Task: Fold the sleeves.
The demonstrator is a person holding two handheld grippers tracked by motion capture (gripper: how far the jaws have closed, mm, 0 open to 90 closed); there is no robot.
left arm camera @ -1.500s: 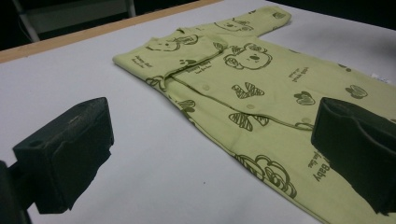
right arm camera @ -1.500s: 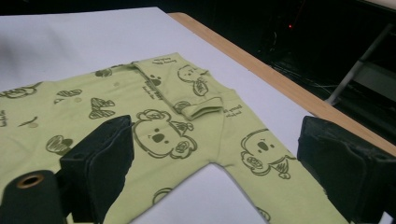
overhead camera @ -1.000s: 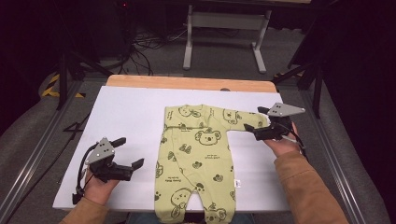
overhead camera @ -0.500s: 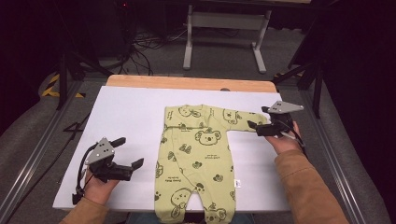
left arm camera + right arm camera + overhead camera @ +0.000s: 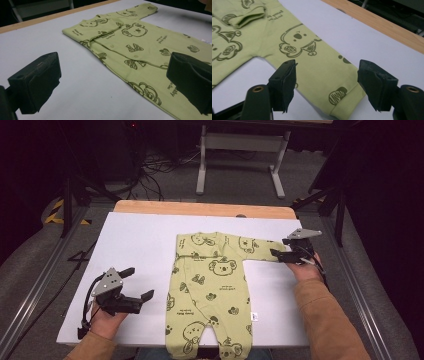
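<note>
Straddling the sleeve cuff (image 5: 342,100) at lower centre, our right gripper (image 5: 327,85) has just been closing, pads not yet pressing; the romper (image 5: 215,290) lies flat mid-frame; our left gripper (image 5: 131,287) waits open, empty, lower left

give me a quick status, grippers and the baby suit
Right gripper open, jaws just been closing, sleeve cuff between them, not pinched yet. Left gripper open, beside the baby suit, holding nothing. Suit flat on the white table. Nothing in the way.
</note>
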